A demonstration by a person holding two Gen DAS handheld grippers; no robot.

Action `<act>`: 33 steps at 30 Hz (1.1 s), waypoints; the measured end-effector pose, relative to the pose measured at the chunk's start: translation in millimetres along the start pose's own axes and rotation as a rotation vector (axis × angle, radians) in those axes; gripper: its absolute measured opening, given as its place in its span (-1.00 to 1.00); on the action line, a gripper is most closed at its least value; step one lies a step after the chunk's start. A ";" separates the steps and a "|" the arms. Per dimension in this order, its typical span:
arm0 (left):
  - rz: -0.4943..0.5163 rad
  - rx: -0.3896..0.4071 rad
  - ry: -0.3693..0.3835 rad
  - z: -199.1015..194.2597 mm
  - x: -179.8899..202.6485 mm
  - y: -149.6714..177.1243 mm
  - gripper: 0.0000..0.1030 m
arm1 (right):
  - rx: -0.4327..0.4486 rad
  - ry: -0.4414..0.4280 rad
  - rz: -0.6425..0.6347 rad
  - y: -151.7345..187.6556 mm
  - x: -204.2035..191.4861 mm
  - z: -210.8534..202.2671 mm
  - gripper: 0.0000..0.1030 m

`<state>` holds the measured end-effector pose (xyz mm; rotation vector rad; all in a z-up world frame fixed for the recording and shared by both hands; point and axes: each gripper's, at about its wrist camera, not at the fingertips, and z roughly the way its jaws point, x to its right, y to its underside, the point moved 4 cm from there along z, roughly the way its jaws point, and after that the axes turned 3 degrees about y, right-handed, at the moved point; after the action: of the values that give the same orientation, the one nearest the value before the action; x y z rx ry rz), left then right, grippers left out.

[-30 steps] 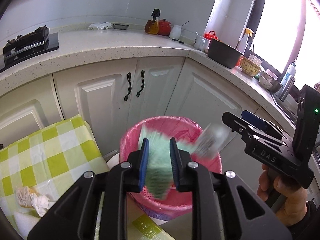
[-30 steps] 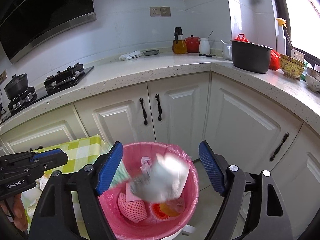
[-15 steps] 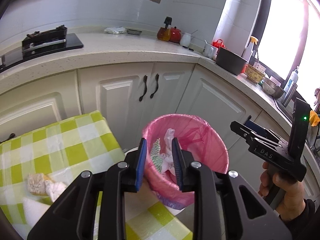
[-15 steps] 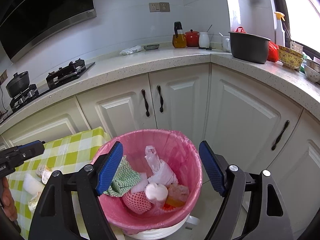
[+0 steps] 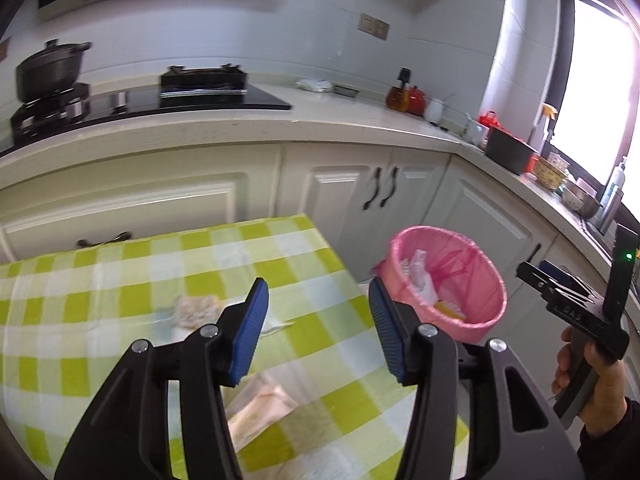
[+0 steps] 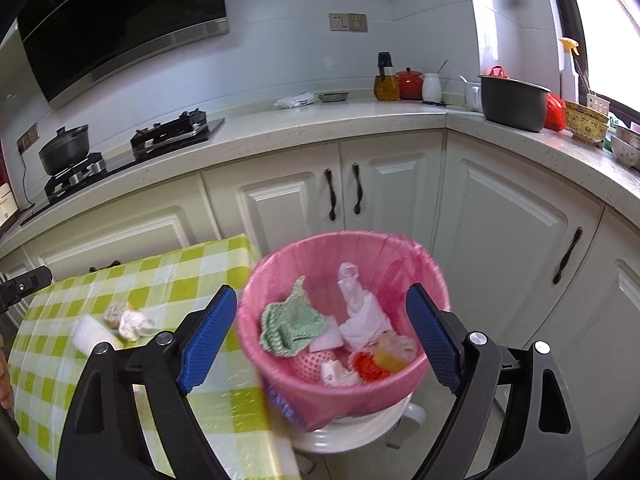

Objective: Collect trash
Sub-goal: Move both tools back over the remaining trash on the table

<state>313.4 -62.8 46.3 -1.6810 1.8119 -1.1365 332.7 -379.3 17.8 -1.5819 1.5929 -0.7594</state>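
A pink-lined trash bin [image 6: 344,256] [image 5: 484,276] stands on the floor beside the table, holding a green cloth [image 6: 290,322], a white plastic bag [image 6: 360,312] and other scraps. My left gripper [image 5: 318,308] hangs over the green checked tablecloth [image 5: 120,272] with its jaws opening and nothing between them. Crumpled tissue [image 5: 194,308] [image 6: 128,318] lies on the cloth just beyond it, and a pale wrapper [image 5: 260,408] lies below its fingers. My right gripper [image 6: 318,334] hovers above the bin, jaws opening wide, empty. A white roll [image 6: 90,334] lies beside the tissue.
White cabinets [image 6: 500,220] and a speckled countertop [image 6: 320,124] wrap around behind the bin. A stove [image 5: 200,84] with a black pot [image 5: 50,70] stands at the back left. A hand [image 5: 596,376] holds the right gripper's handle at the far right of the left wrist view.
The green cloth and a white wad dropped into the bin. My left gripper swung from over the bin to over the table and opened. The right gripper drew back a little and widened.
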 end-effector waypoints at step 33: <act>-0.103 -0.169 -0.058 40.3 -104.7 76.9 0.22 | -0.179 -0.197 -0.125 89.7 -150.2 7.9 0.64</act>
<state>316.0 21.3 -60.6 -1.9024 1.8488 -0.9871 283.0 -224.0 -46.2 -1.8385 1.4616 -0.5177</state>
